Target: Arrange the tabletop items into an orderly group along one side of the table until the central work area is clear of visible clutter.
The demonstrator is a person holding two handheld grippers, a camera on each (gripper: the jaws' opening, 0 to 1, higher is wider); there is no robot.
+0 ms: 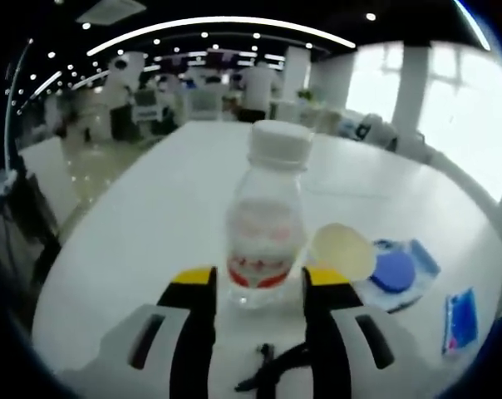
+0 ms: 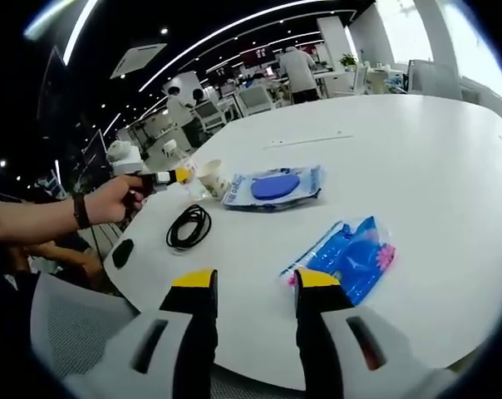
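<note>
Bottle stands upright between the left gripper jaws, which sit close at its base — contact unclear. Right gripper gapes over bare table; nearest lies a blue packet, then black cable, farther a paper cup — tipped.

Left gripper view: bottle stands upright on table, base btwn the 2 jaws of left gripper. Cup lies tipped just right of bottle, touching or nearly so. Right of cup, flat packet w/ disc; further right, near table edge, small pouch. Cable lies btwn the jaws, nearer than bottle.

Right gripper view: cable coil left of centre, packet behind it to the right, pouch just ahead of right gripper.
</note>
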